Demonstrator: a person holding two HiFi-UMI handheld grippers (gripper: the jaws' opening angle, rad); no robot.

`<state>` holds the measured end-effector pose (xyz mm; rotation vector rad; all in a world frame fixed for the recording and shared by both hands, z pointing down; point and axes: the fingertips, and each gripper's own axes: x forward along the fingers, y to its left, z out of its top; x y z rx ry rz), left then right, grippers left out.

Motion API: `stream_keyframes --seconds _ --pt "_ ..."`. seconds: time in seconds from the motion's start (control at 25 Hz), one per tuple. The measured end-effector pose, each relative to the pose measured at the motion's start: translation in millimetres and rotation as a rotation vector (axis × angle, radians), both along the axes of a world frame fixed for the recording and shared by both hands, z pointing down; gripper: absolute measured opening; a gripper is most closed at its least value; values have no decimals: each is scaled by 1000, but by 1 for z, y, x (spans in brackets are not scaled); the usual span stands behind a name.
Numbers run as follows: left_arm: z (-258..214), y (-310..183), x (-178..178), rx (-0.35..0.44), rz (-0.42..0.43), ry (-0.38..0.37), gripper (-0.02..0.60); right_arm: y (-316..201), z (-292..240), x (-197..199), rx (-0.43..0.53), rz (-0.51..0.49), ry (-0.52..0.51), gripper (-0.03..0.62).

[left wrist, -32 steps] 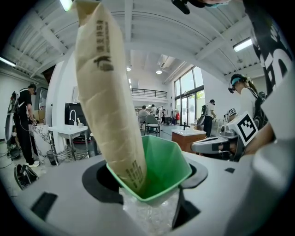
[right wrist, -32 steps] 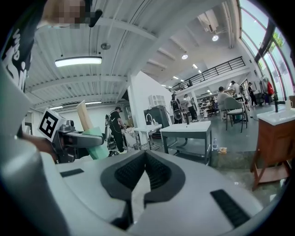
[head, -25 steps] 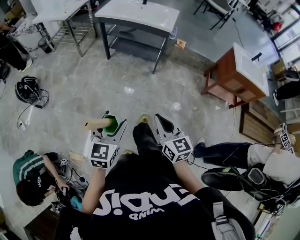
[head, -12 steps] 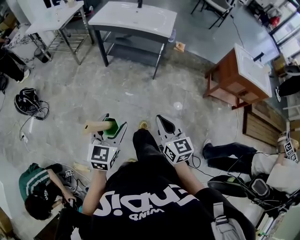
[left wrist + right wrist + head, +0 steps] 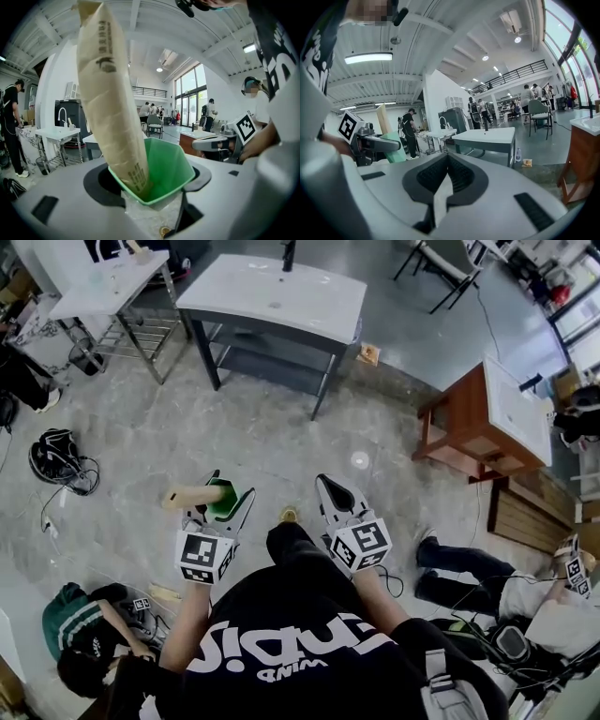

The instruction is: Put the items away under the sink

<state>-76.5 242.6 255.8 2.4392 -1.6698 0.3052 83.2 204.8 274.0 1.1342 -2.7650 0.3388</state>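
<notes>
The sink stand (image 5: 272, 296) has a white top on a dark frame with a low shelf (image 5: 267, 362), and it stands across the floor ahead of me. My left gripper (image 5: 220, 486) is shut on a green plastic scoop (image 5: 223, 501). A long tan paper-wrapped roll (image 5: 192, 493) rests in the scoop and sticks out to the left. In the left gripper view the scoop (image 5: 168, 168) sits between the jaws with clear plastic wrap under it, and the roll (image 5: 112, 103) leans up out of it. My right gripper (image 5: 330, 486) is shut and holds nothing (image 5: 447, 159). The sink stand (image 5: 485, 136) also shows beyond that gripper.
A brown wooden vanity (image 5: 487, 413) stands to the right. A white table on a wire frame (image 5: 112, 277) is at the far left. A person crouches at lower left (image 5: 84, 652), another sits at right (image 5: 525, 587). Cables (image 5: 56, 456) lie on the floor; a small bag (image 5: 368, 352) lies by the sink.
The view has shifted toward the sink stand, which now sits a little lower in the head view. Both grippers keep the same pose and hold.
</notes>
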Motion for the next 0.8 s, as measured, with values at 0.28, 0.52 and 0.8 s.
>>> stream_keyframes --seconds 0.28,0.52,0.8 --pt "-3 -90 9 -6 10 -2 327 -86 -8 5 4 -14 8 16" --pt "-8 -157 18 5 24 -13 327 -153 -11 12 9 -28 2 15" --pt "-15 -213 22 41 35 -4 327 -196 -12 10 19 -31 1 16"
